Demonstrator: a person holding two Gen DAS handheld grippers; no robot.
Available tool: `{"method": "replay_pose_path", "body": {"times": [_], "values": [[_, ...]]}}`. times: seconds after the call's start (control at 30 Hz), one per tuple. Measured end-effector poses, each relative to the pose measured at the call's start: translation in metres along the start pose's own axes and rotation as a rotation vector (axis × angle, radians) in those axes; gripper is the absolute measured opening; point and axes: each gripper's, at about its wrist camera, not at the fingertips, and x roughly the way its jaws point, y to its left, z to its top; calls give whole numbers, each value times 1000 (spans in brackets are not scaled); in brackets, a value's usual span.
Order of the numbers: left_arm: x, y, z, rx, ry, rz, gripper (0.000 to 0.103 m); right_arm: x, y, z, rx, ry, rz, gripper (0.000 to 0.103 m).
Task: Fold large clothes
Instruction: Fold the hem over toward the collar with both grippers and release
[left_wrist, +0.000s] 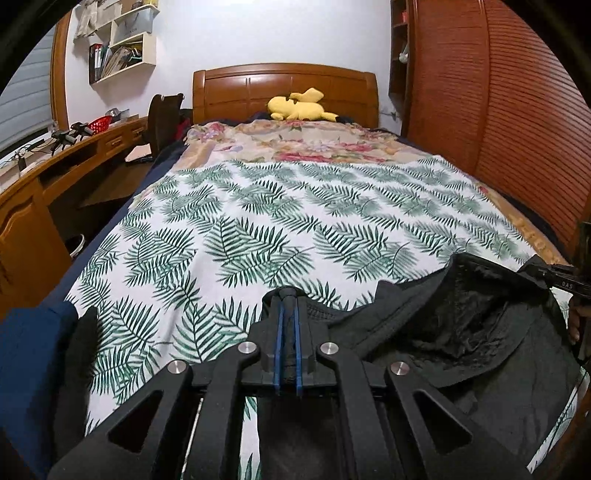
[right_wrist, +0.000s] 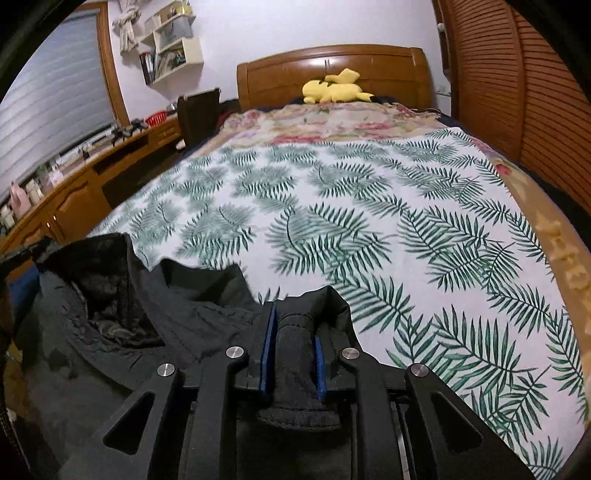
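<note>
- Left gripper (left_wrist: 289, 295) was clenched on the jacket (left_wrist: 461, 332) edge; right gripper (right_wrist: 293, 325) grasped its ribbed cuff, perhaps loosely.
- Lay it flat on the sheet (left_wrist: 258, 206), hood farthest from the grippers, pulling evenly.

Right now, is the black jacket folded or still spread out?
Not folded: the black jacket lies loose and rumpled at the near end of the bed, its lining showing, its ribbed edges between both tools' pads.
</note>
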Motion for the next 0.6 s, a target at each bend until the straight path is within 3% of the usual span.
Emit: {"method": "replay_pose_path", "body": {"times": [0.1,0.13,0.17,0.2,0.23,0.27,0.37,0.6], "values": [[1,0,-3,-13,19,22,16,-4,3,1,-22,16,-28,26],[-2,1,-4,-19,10,24,26,-8,4,1,-19,16,-26,30],[-7,1,-7,-26,-2,21,44,-12,3,1,-4,19,-5,39],[-11,2,-8,-32,-10,15,50,-15,1,0,12,24,16,46],[-15,2,-10,-39,-16,3,65,-18,-2,-1,23,23,18,61],[-19,2,-13,-45,-22,-12,77,-24,-4,0,27,12,1,64],[-30,-3,-22,-53,-31,-33,79,-36,-12,-1,30,-2,-26,66],[-38,-20,-51,-39,7,-93,79,-24,-14,-7,-4,77,-66,66]]}}
